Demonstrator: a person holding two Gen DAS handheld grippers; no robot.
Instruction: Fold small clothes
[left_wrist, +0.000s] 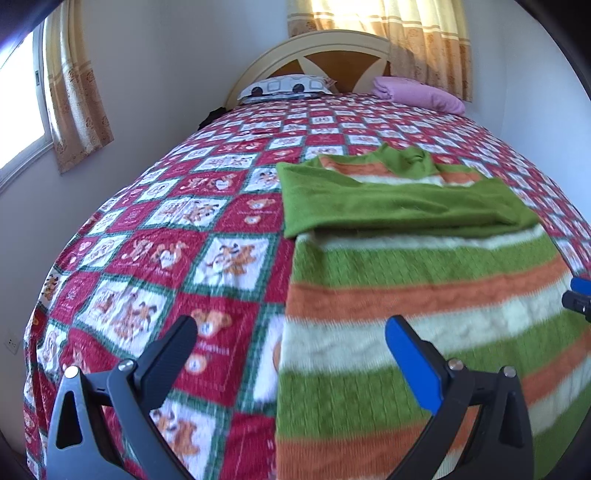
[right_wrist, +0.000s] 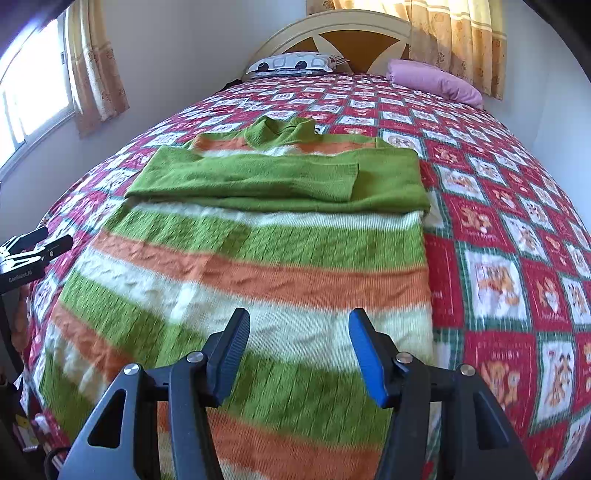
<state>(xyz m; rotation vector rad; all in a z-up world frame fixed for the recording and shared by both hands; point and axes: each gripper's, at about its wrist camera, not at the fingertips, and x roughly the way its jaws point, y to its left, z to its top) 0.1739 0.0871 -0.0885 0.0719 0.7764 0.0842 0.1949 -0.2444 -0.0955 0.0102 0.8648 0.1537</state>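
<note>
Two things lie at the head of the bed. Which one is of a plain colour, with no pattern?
The pink folded bedding on the right side. It is plain pink, while the pillow beside it, on the left, is white with dark printed shapes.

Sweater (right_wrist: 258, 266) on bed (right_wrist: 498, 206), pillows (right_wrist: 432, 79) behind

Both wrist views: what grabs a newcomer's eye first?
A green, orange and white striped knit sweater lies flat on the red patchwork bedspread, both green sleeves folded across its chest. Open left tongs and right tongs hover over its near hem.
</note>
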